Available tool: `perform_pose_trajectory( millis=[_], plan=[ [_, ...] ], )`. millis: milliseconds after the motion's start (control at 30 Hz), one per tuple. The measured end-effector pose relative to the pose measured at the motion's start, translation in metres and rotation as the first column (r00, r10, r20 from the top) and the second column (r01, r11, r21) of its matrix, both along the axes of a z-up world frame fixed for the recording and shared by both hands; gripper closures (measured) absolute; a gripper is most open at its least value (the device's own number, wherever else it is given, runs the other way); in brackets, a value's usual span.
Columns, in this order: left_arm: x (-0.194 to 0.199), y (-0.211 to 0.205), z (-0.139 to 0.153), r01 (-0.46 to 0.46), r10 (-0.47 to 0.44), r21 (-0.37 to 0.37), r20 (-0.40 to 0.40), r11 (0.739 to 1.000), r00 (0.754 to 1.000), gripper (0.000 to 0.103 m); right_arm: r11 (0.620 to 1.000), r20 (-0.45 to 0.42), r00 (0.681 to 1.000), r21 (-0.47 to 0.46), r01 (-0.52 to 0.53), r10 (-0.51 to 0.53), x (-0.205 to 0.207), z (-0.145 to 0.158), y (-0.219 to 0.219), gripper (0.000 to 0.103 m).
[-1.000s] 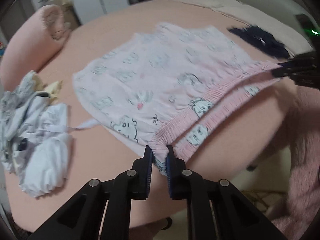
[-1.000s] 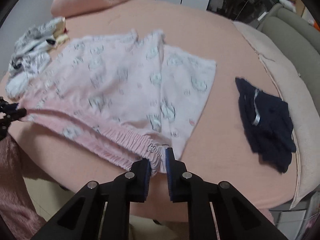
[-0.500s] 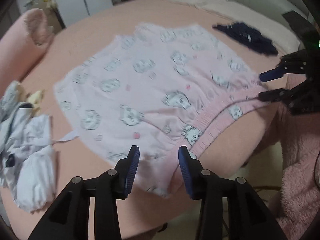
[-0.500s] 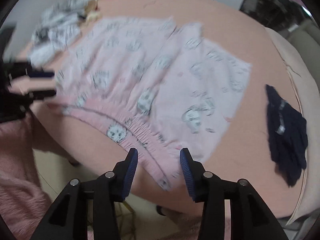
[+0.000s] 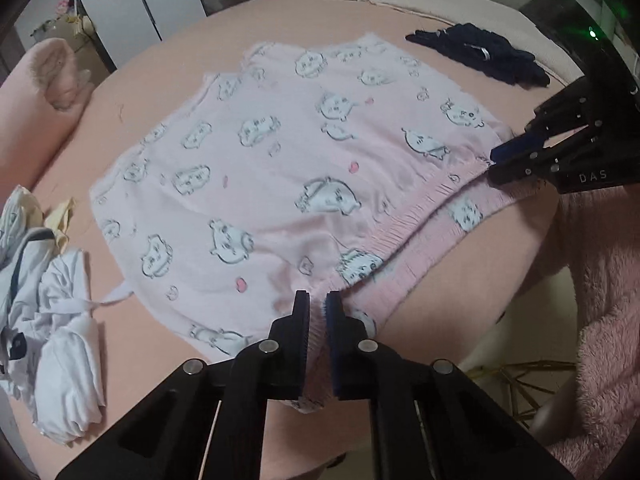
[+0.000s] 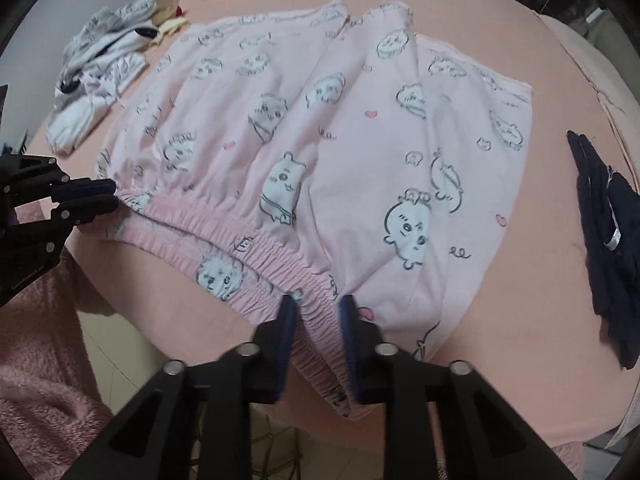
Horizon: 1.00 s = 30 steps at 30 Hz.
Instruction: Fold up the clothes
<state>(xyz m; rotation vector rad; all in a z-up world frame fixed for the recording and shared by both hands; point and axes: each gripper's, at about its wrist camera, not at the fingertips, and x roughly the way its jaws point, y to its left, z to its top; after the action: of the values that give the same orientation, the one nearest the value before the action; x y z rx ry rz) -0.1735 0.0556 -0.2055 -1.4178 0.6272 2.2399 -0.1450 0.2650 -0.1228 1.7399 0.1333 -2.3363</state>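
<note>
Pink shorts printed with cartoon animals lie spread flat on the peach bed, their elastic waistband along the near edge. My left gripper is shut on the waistband's left end; from the right wrist it shows at the left. At the other end of the waistband, my right gripper has its blurred jaws pressed on the gathered fabric of the shorts. The left wrist view shows this gripper at the shorts' right corner.
A dark navy garment lies right of the shorts. A heap of white and grey clothes sits to their left. A pink pillow lies far left. Fluffy pink sleeves hang past the bed's near edge.
One second ago both grippers held the waistband; half a second ago both stood open above it. Now both have come back down and closed on the waistband ends.
</note>
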Motion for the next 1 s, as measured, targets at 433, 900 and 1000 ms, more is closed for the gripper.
perform_pose_trajectory(
  millis=[433,900,1000],
  plan=[
    [-0.014,-0.026,0.015,-0.098,0.101,0.111,-0.026,0.989,0.995,0.100,0.989,-0.005,0.992,-0.079,0.125,-0.126,0.010,-0.003,-0.002,0.093],
    [-0.013,-0.007,-0.005,-0.010,0.010,-0.007,-0.020,1.000,1.000,0.098,0.995,0.003,0.995,-0.022,0.095,-0.095,0.002,-0.004,-0.014,0.093],
    [-0.014,-0.017,0.010,-0.041,0.043,0.054,-0.041,0.998,0.998,0.099,0.987,-0.024,0.991,-0.098,0.126,-0.129,0.010,0.012,-0.007,0.095]
  ],
)
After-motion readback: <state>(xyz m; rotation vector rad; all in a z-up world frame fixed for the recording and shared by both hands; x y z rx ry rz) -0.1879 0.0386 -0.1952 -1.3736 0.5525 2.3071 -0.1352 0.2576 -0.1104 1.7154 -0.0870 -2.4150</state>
